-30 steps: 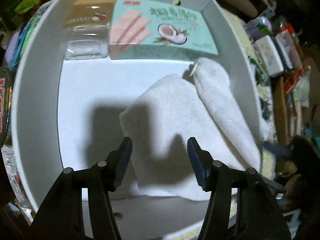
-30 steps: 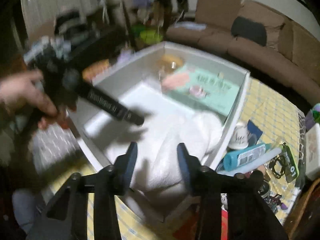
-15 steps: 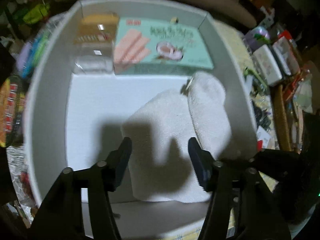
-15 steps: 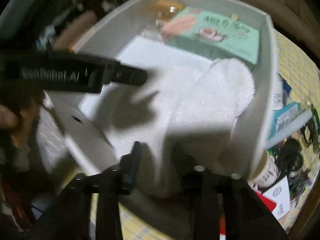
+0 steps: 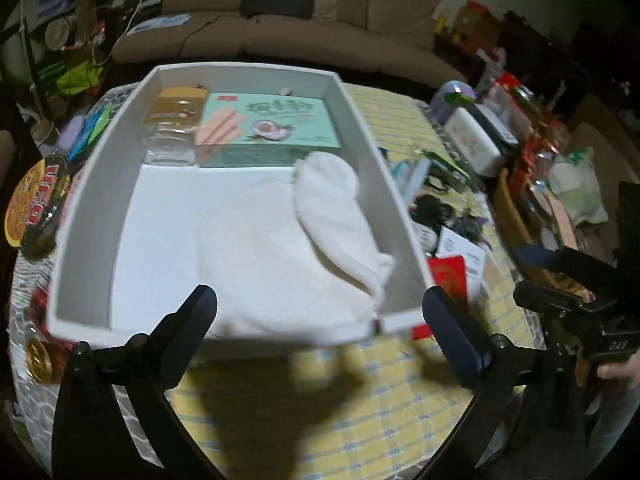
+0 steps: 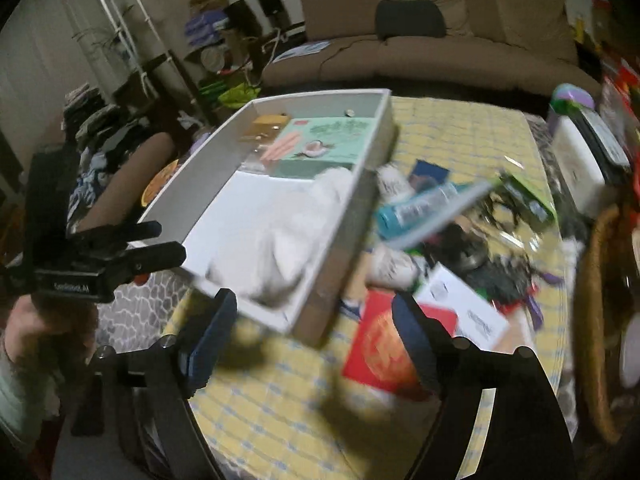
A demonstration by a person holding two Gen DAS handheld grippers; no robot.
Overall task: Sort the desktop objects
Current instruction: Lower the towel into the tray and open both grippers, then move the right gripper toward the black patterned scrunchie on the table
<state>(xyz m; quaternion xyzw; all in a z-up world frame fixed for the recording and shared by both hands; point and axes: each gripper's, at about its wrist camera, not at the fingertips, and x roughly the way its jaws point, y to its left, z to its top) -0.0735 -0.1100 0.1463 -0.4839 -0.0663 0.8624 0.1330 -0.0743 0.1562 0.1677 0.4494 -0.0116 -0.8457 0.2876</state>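
Left wrist: left gripper [image 5: 320, 312] jaws opening, nothing between them, towel [image 5: 288, 256] lying in the white box [image 5: 80, 216] beside the wafer box [image 5: 272, 128]; right wrist: right gripper [image 6: 316, 332] jaws opening, empty, over the tablecloth [image 6: 280, 412] near the box's corner.

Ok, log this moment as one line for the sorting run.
left gripper: opening, empty | right gripper: opening, empty | white towel: lying in white box | next: pick from table clutter

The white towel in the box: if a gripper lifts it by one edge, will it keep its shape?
Probably not. The white towel lies folded and rumpled in the white box, so it would likely unfold and hang floppy. It looks plush, so probably light and not slippery.
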